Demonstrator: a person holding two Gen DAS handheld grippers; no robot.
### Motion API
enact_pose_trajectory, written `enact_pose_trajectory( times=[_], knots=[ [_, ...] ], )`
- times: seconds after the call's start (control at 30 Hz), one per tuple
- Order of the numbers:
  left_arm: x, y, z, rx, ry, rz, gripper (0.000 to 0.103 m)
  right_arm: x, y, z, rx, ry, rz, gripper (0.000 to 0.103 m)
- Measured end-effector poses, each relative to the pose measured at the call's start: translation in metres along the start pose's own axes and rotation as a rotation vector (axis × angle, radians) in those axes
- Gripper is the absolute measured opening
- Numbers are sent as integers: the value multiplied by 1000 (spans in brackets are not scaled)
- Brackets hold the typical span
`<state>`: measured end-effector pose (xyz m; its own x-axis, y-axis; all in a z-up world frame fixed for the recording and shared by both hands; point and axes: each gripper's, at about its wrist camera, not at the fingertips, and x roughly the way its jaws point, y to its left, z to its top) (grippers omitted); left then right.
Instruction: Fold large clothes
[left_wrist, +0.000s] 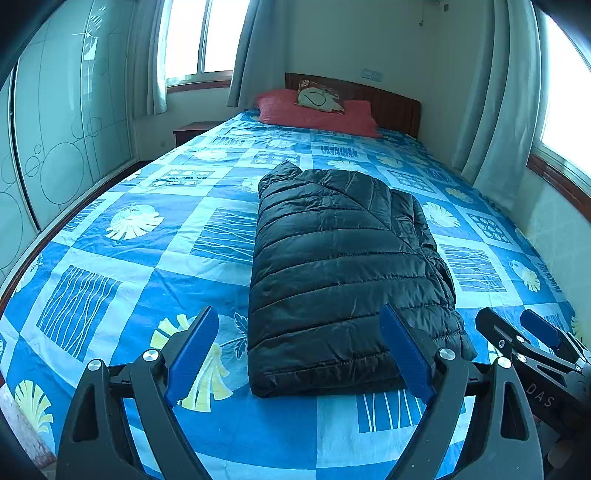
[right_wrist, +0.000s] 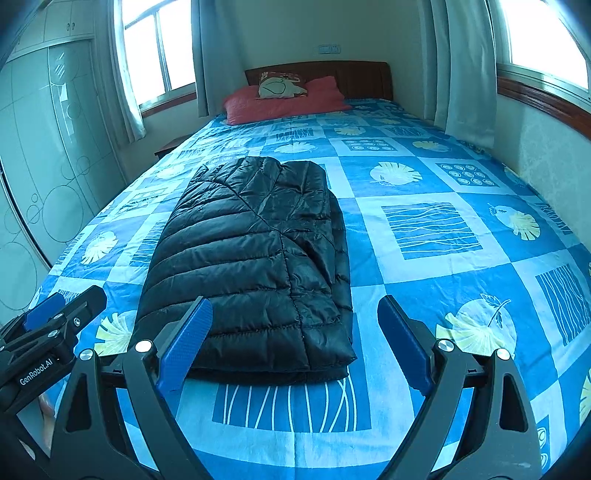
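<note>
Black quilted jacket (left_wrist: 343, 266) folded into a compact rectangle, lying flat on blue patterned bedspread (left_wrist: 147, 251), near foot end of bed. Red pillow (left_wrist: 314, 114) and small printed cushion (left_wrist: 320, 96) at wooden headboard (left_wrist: 391, 103). Left gripper (left_wrist: 299, 354) spread wide, nothing clasped, poised above jacket's near edge. Right gripper (right_wrist: 295, 343) likewise spread wide and empty, just beside the left. No containers visible.

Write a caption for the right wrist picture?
Open right gripper above a folded black puffer jacket on a blue patterned bedspread.
</note>
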<state>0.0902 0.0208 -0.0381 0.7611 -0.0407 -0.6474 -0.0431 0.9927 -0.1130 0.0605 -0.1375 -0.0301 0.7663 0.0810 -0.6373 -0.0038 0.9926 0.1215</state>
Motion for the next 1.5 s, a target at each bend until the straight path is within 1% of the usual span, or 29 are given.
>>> enact_pose_trajectory(
  times=[1.0,1.13,1.5],
  knots=[
    [0,-3,-2,3,-7,0,88,3,2,-3,1,5,3,91],
    [0,-5,-2,18,-3,15,88,3,2,-3,1,6,4,91],
    [0,-6,-2,25,-10,7,88,3,3,-4,1,6,4,91]
  ],
)
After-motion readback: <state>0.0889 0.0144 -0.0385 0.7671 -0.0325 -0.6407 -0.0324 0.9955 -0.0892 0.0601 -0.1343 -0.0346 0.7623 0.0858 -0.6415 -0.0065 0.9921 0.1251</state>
